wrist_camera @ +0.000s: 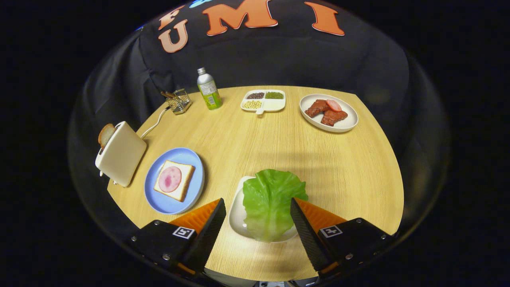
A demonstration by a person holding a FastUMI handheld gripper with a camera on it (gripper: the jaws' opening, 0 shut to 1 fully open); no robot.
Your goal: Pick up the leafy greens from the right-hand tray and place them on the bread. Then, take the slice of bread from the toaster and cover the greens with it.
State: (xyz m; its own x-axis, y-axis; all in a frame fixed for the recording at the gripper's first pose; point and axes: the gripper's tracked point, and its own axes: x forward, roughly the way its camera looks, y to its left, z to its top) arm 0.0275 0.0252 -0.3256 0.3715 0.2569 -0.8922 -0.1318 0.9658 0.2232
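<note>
Hand-held gripper (258,217) spread, flanking leafy greens (272,201) on white tray (238,217); blue plate (159,199) with bread (174,180) left.

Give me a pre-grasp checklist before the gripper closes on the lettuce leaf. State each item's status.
1. Gripper open, fingers either side of the lettuce leaf: ok.
2. Leaf lying on its white tray, nothing on top of it: ok.
3. Fingers low enough to pinch the leaf: cannot tell.
4. Target ready: bread with ham on the blue plate, top uncovered: ok.
5. Second bread slice sticking up from the toaster: ok.
6. Table path from tray to blue plate free of objects: ok.
</note>
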